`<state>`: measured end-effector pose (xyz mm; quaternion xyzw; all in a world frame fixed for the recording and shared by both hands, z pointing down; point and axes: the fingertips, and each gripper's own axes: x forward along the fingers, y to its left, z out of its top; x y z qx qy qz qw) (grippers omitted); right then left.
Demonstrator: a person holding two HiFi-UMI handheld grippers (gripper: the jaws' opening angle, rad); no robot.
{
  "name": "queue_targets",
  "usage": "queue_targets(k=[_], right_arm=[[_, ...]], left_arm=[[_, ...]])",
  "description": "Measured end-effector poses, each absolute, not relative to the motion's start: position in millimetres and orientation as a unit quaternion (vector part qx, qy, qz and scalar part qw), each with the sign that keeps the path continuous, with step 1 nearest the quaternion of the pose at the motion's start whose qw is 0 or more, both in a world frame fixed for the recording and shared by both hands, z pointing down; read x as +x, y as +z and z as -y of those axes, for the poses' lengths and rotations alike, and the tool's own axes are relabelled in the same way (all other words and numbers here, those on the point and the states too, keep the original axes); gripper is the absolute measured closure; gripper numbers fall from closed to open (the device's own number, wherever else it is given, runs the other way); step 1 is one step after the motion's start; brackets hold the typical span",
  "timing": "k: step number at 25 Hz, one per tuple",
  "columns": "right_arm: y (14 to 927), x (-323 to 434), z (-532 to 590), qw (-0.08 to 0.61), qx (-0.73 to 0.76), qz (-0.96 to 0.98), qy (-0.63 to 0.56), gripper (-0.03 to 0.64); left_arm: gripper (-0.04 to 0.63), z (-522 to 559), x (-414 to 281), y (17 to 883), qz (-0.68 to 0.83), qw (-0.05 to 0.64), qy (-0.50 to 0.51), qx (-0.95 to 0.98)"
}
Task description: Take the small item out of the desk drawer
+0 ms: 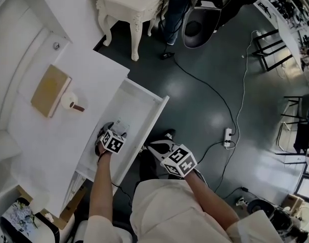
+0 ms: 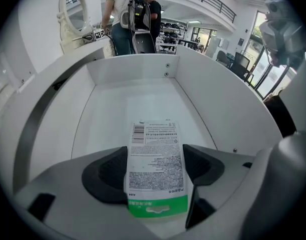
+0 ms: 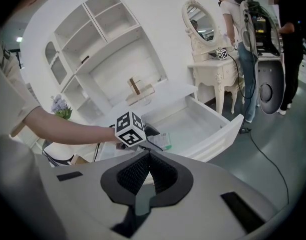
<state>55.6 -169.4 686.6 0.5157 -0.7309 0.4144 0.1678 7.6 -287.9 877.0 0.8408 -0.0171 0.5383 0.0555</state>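
The white desk drawer (image 1: 153, 116) stands pulled open. My left gripper (image 1: 115, 132) reaches into its near end and is shut on a small flat packet (image 2: 155, 168), white with printed text and a green bottom strip. The packet sits between the two dark pads (image 2: 106, 175) and points along the bare drawer floor (image 2: 137, 106). From the right gripper view the packet (image 3: 164, 140) sticks out of the left gripper just above the drawer (image 3: 213, 129). My right gripper (image 1: 148, 147) hovers outside the drawer's front edge, shut with nothing in it (image 3: 148, 173).
On the desk top lie a tan book (image 1: 50, 90) and a small white holder with a brown stick (image 1: 72, 103). A white vanity table (image 1: 129, 4) and a standing person (image 3: 245, 39) are beyond the drawer. A power strip (image 1: 227, 137) and cables lie on the floor.
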Motion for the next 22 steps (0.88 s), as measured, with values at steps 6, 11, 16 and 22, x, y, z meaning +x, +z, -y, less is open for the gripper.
queue_targets(k=[6,11,16,22], right_arm=[[686,52,174,0.162,0.513,0.734,0.416,0.592],[685,47,185,0.161,0.510,0.737,0.414,0.592],[679,42,196,0.159,0.510,0.741,0.408,0.592],[673,36,207,0.152,0.509,0.746,0.401,0.592]], left_arm=[[0.239,285,16,853,0.043,0.071,0.511,0.855],[0.239,284,7,833,0.075,0.088,0.488,0.865],[0.239,284,-7,810,0.112,0.105,0.463,0.873],[0.239,284,-16,779,0.161,0.123,0.428,0.881]])
